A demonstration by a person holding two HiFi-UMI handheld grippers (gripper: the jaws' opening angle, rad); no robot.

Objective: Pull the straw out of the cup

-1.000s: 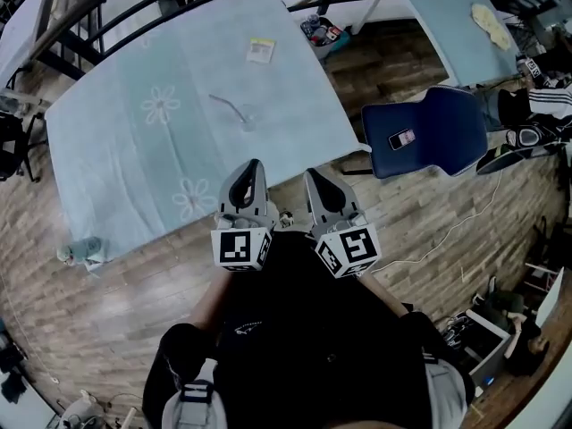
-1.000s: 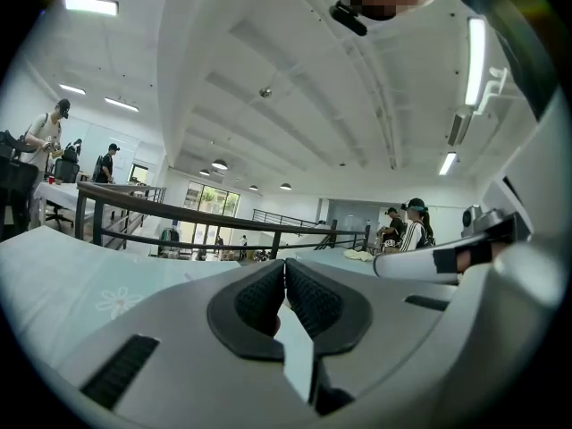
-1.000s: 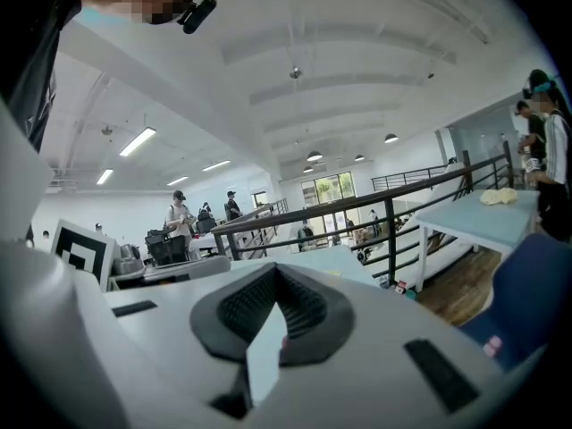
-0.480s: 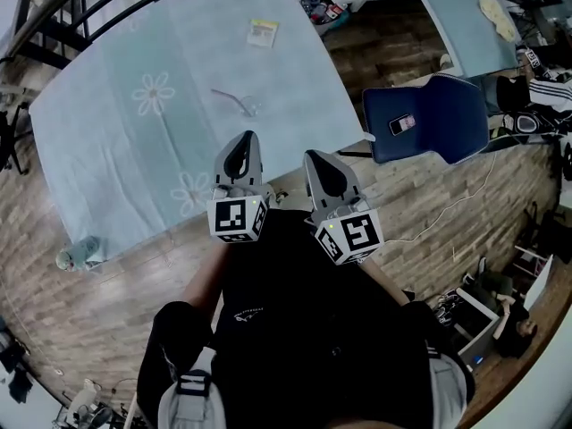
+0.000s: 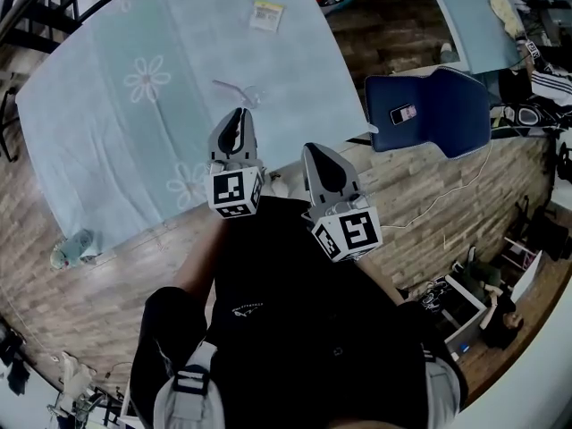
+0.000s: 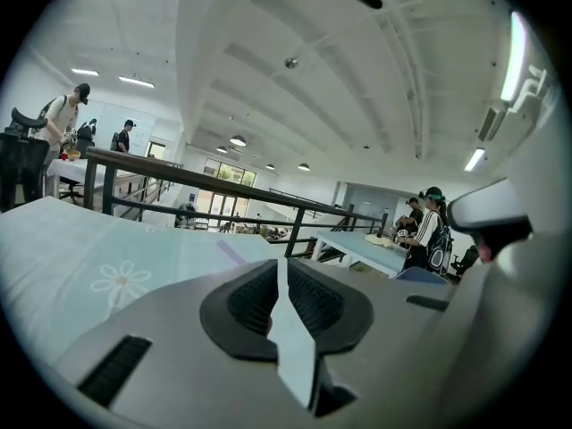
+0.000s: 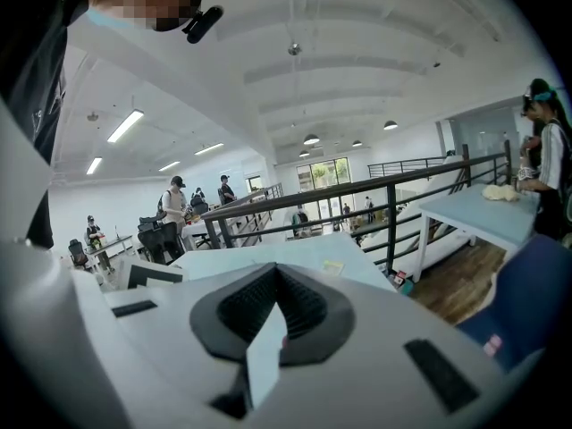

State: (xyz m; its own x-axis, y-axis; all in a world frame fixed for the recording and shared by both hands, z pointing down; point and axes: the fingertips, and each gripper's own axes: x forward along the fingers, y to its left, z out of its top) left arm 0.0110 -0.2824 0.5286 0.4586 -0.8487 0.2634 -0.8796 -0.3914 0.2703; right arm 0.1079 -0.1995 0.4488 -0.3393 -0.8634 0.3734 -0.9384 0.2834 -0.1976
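Observation:
A small clear cup (image 5: pixel 252 96) lies on the light blue flowered tablecloth (image 5: pixel 134 141), with a thin pale straw (image 5: pixel 225 88) reaching out of it to the left. My left gripper (image 5: pixel 238 112) is shut and empty over the table's near edge, its tip a short way in front of the cup. My right gripper (image 5: pixel 313 148), also shut and empty, hangs off the table's edge above the wooden floor. In the left gripper view the shut jaws (image 6: pixel 279 262) hide the cup; a thin pale line (image 6: pixel 231 254) on the cloth may be the straw. The right gripper view shows its jaws (image 7: pixel 275 271) together.
A yellow packet (image 5: pixel 266 13) lies at the far side of the cloth. A blue chair (image 5: pixel 438 114) with a phone (image 5: pixel 402 113) on it stands to the right. A black railing (image 6: pixel 179 172) runs behind the table. A small bundle (image 5: pixel 73 247) lies on the floor at left.
My left gripper has moved forward over the table's near edge, closer to the cup. The right gripper has advanced slightly. Both stay shut.

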